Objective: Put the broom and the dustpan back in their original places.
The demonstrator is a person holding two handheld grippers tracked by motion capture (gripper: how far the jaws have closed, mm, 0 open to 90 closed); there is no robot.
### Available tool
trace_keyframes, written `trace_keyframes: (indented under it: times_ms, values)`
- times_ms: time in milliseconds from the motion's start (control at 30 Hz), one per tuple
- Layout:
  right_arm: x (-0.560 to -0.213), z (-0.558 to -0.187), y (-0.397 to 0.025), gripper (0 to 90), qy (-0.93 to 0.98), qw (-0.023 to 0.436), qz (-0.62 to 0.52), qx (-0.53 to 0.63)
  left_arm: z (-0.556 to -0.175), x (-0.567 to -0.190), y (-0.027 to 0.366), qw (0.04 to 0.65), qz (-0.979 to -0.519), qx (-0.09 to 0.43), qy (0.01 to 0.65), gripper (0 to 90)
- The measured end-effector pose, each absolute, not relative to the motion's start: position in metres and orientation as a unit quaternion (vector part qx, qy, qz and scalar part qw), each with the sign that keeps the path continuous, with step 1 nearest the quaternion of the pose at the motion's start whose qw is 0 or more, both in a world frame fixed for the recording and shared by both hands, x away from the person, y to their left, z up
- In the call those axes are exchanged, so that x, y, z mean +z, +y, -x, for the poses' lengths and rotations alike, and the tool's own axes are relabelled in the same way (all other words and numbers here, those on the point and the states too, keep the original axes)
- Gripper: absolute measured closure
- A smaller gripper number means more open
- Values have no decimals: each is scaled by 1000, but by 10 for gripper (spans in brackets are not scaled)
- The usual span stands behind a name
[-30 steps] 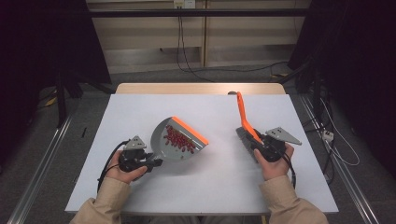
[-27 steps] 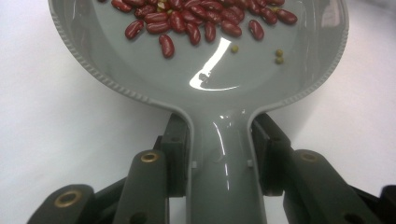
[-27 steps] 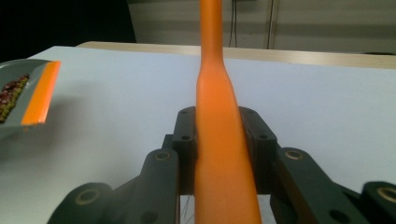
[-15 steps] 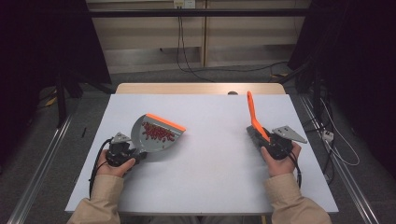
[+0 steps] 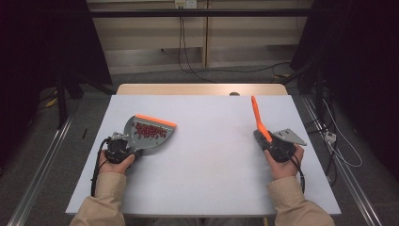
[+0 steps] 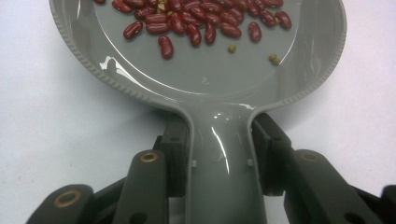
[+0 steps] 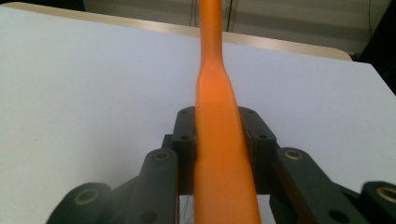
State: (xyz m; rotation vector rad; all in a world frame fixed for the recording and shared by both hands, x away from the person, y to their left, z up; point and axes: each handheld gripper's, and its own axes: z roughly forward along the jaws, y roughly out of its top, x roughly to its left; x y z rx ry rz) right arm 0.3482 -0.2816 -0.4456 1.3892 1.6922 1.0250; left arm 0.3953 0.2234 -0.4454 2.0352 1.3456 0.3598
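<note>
Both your forearms come in from the bottom edge of the high view, in beige sleeves, and they are well apart. Your left hand [image 5: 114,162] holds the left gripper [image 5: 117,147] low at the left side, pointing forward and a little to the right; its jaws are pressed on both sides of a grey handle [image 6: 223,154]. Your right hand [image 5: 281,164] holds the right gripper [image 5: 274,143] at the right side, pointing forward and slightly left, with the jaws closed against an orange handle [image 7: 219,135]
</note>
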Motion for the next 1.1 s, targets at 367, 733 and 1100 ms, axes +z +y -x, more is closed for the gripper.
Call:
trace_keyframes:
  times_ms: [367, 733, 1100]
  values:
    - [-447, -347, -273, 695, 656, 336, -534, 414, -385, -444, 213, 355, -779, 115, 503, 536]
    - [-447, -343, -256, 609, 651, 258, -525, 484, -369, -439, 197, 396, -782, 72, 476, 410]
    - [-439, -322, -261, 321, 673, 225, -483, 513, -357, -427, 209, 477, -765, 118, 416, 110]
